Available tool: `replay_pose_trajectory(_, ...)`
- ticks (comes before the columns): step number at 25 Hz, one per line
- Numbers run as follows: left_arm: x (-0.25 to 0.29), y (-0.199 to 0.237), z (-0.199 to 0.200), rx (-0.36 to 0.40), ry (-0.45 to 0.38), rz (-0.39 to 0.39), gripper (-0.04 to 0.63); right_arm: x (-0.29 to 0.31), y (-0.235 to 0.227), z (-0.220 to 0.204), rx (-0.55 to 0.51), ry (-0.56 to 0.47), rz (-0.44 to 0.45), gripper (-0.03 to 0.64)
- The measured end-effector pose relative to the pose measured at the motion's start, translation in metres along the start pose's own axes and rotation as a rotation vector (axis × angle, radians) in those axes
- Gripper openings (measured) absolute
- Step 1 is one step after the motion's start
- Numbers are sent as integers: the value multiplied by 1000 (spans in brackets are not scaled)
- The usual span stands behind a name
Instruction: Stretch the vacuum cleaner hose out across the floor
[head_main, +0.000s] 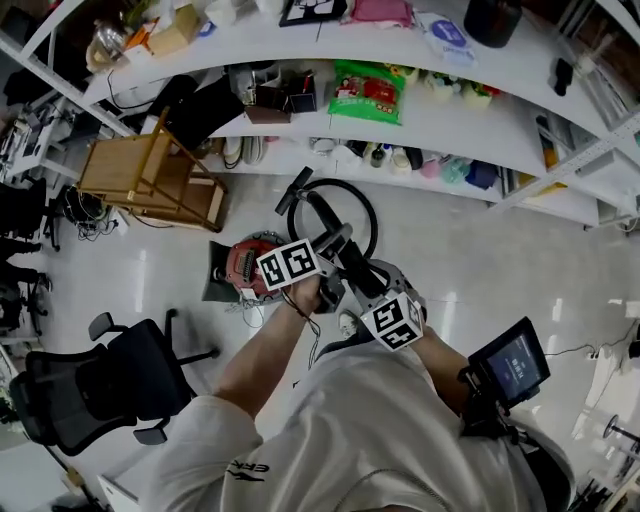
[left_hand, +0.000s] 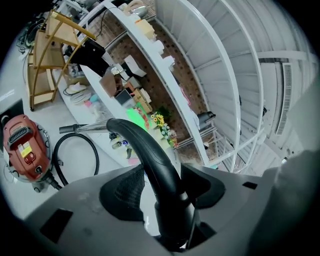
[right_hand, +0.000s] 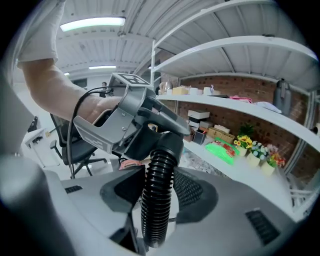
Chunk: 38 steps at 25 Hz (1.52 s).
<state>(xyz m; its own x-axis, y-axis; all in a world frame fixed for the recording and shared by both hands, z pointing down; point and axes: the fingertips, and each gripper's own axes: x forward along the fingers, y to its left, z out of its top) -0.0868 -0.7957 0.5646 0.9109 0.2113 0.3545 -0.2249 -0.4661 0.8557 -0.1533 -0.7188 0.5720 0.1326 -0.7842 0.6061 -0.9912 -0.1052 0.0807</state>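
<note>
Head view: left gripper (left_hand: 161, 186) clamps handle (left_hand: 142, 145), right gripper (right_hand: 156, 192) clamps hose (right_hand: 152, 220); vacuum (head_main: 248, 262) beneath them, shelves (head_main: 450, 122) ahead, chair (head_main: 120, 385) left.

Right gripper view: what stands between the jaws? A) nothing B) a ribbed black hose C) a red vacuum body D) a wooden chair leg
B: the ribbed black hose runs up through the right gripper, whose jaws close on it from both sides.

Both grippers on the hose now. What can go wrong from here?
The hose loop lies coiled beside the red vacuum; a pull may drag the vacuum instead of uncoiling it.
The left gripper on the handle and right gripper on the ribbed hose sit close together; twisting could kink that joint.
</note>
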Motion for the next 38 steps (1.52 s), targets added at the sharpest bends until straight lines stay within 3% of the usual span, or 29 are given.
replay_pose_trajectory(17, 76, -115, -121, 158, 236, -93, 221, -126, -50, -73, 223, -40, -216, 175)
replay_pose_trajectory(38, 169, -277, -349, 340, 576, -259, 221, -330, -106, -206, 513, -57, -531, 175)
